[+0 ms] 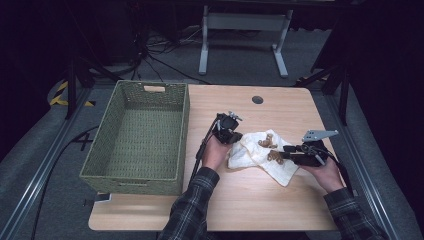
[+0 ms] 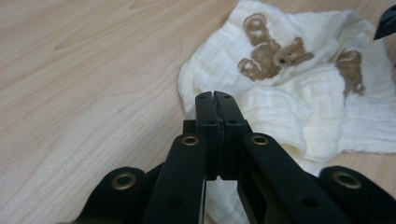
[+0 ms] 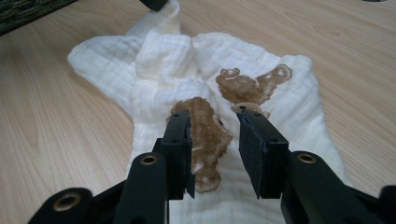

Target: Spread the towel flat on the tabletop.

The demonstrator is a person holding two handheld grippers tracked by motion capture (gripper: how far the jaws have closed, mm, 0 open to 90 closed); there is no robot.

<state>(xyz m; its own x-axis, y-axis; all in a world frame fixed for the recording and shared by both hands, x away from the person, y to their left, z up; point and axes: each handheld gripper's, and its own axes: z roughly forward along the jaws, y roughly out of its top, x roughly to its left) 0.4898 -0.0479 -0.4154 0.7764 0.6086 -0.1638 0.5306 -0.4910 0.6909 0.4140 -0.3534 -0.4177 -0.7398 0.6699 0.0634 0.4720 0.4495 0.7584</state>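
Note:
A cream muslin cloth [image 1: 255,150] printed with brown bears lies crumpled on the wooden table [image 1: 240,200], right of centre. My left gripper [image 1: 236,135] is at the cloth's left edge; in the left gripper view its jaws [image 2: 215,96] are pressed together over the cloth [image 2: 303,107]. In the right gripper view a fold of the cloth [image 3: 159,65] rises to the left gripper's tip [image 3: 156,3], so it seems pinched. My right gripper [image 1: 281,152] is at the cloth's right side. It stands open [image 3: 212,116], with a bear print lying between its jaws.
A large green woven basket [image 1: 100,145] stands empty on the table's left part, close to my left hand. A round cable hole [image 1: 257,99] sits near the far edge. Bare wood lies in front of the cloth. A white desk frame [image 1: 245,22] stands beyond the table.

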